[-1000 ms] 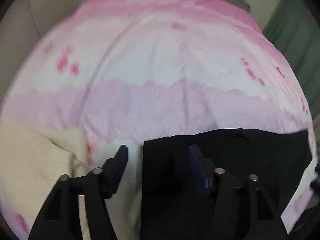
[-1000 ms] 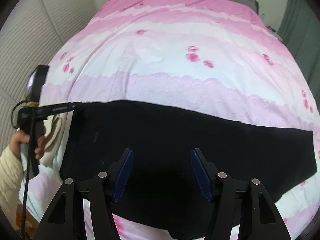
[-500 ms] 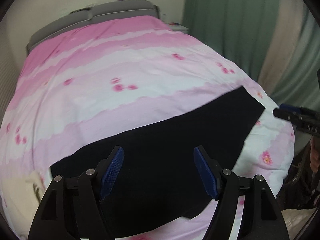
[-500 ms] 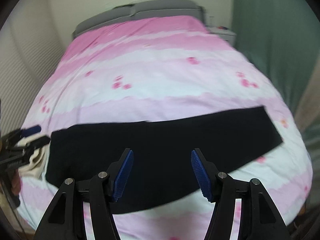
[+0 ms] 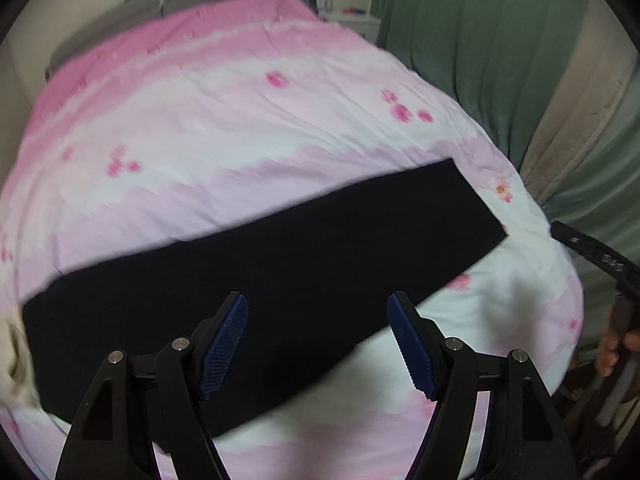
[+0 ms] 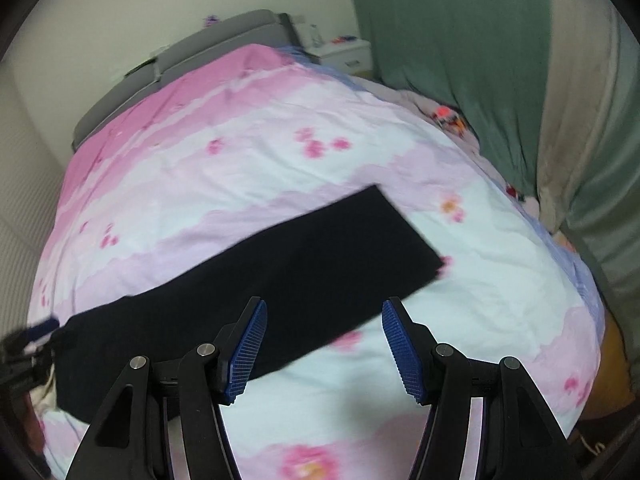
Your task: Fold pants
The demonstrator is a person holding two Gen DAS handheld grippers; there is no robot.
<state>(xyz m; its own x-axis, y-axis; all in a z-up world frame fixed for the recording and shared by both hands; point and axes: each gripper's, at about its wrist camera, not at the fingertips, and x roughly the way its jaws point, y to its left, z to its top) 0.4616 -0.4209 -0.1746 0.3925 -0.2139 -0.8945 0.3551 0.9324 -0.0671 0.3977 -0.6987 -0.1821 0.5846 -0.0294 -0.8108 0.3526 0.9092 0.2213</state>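
Both grippers' views now swung toward the curtain (image 5: 480, 40), pants (image 5: 280, 272) flat, fingers (image 5: 224, 340) wide apart, empty.

Dim soft indoor light, slight motion blur, heavy fisheye bending, dark vignetted corners, no glare

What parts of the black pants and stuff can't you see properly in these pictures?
- Left wrist view: the near edge of the black pants is hidden behind the left gripper.
- Right wrist view: the pants' left end is covered by the blurred other gripper at the frame edge.
- Both views: the pants are too dark to show seams or layers.
- Right wrist view: the small things on the nightstand are too tiny.
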